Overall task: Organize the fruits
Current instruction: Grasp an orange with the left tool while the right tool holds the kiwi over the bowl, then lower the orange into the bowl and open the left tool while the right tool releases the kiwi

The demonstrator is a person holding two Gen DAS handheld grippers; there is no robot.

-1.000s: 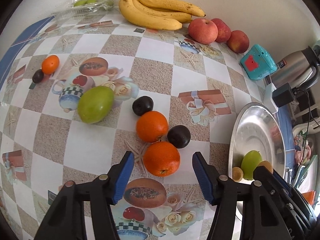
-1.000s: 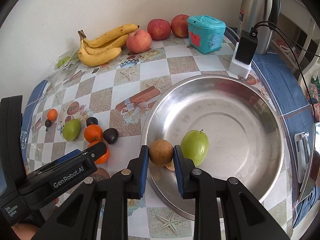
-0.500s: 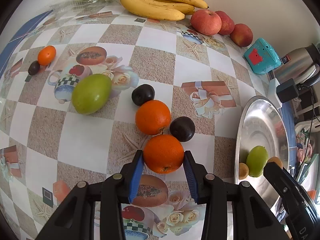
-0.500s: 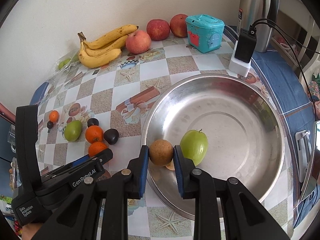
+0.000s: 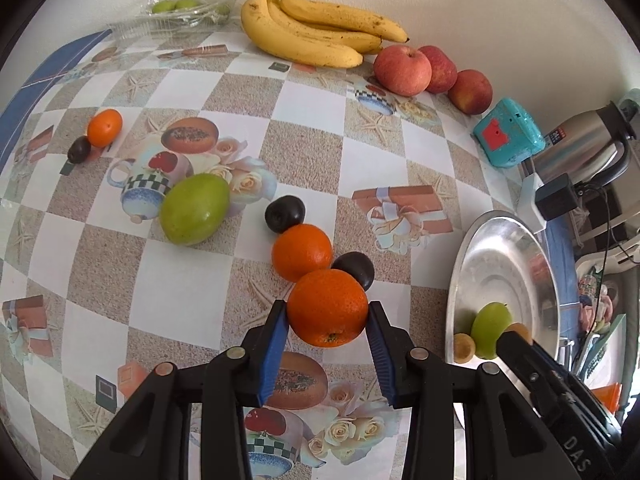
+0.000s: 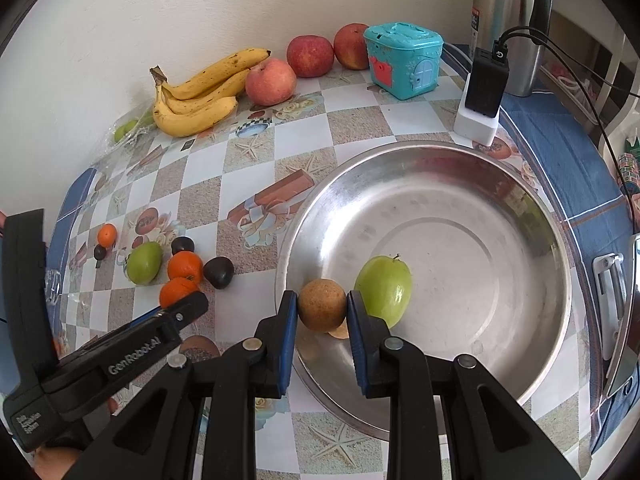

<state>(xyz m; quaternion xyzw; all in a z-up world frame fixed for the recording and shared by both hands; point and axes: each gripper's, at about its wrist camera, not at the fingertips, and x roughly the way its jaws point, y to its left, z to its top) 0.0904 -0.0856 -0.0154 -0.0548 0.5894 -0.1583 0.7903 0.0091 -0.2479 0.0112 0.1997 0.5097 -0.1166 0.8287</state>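
Observation:
My left gripper [image 5: 327, 314] is shut on an orange [image 5: 327, 307] and holds it just above the checked tablecloth. A second orange [image 5: 302, 252], two dark plums [image 5: 285, 213] [image 5: 355, 267] and a green mango [image 5: 195, 209] lie beyond it. My right gripper [image 6: 322, 312] is shut on a brown round fruit [image 6: 322, 310] over the near rim of the steel bowl [image 6: 520, 208]. A green mango [image 6: 384, 289] lies in the bowl beside it. The left gripper also shows in the right wrist view [image 6: 188, 306].
Bananas [image 5: 316, 36] and three apples [image 5: 402, 69] line the back wall. A teal toy box [image 5: 508, 136], a steel thermos [image 5: 588, 148] and a charger [image 6: 484, 88] stand at the right. A small orange [image 5: 105, 127] and small plum [image 5: 79, 149] lie far left.
My left gripper closed on the near orange and lifted it slightly off the cloth. The right gripper stayed still, holding the brown fruit.

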